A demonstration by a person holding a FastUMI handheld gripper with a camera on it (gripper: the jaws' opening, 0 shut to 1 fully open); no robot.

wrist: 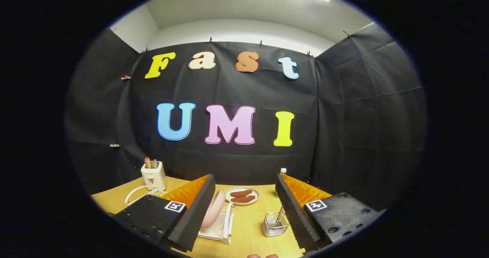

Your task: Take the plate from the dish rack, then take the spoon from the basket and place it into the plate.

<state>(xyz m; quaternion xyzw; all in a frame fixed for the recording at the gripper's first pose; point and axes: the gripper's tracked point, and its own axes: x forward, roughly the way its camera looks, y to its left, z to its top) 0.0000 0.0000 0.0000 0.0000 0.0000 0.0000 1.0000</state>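
The jaws [244,212] stand spread wide with nothing between them, hovering above the near part of the wooden bench [248,231]. The pink plate [212,208] stands on edge, tilted, in the white dish rack [219,227], just ahead of the left finger and partly hidden behind it. Just inside the right finger sits a wire basket [275,224] with the spoon [280,214] standing handle-up in it. Further back, toward the bench's far edge, lies a small plate of reddish-brown food [242,195]; a white toaster [153,175] holding bread slices is near the far left corner with its cord looped beside it, and a bottle [282,172] peeks past the right finger. The plate looks stiff, smooth and probably glossy, so I judge it may slip in a light pinch and could chip if knocked against the rack; the best hold is likely across its exposed upper rim, one finger on each face, lifting straight up out of the slots. The spoon seems light, thin and rigid; its upright handle is the obvious place to pinch, though the open wire basket is light enough that it might tip or drag along.
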